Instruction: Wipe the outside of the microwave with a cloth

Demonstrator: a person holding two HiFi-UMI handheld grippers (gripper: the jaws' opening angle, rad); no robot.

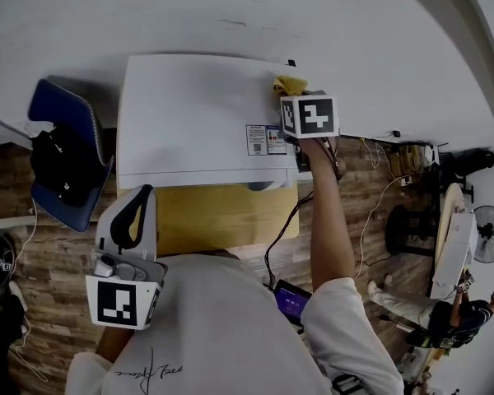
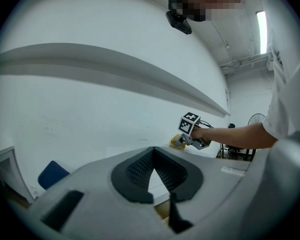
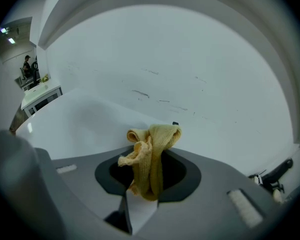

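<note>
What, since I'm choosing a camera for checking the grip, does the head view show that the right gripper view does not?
Only the head view: the whole white top of the microwave, the left gripper held back near the person's chest, a blue chair. Only the right gripper view: the right gripper, its jaws pinching the yellow cloth. Both: that cloth at the microwave's far right corner, and the white wall.
</note>
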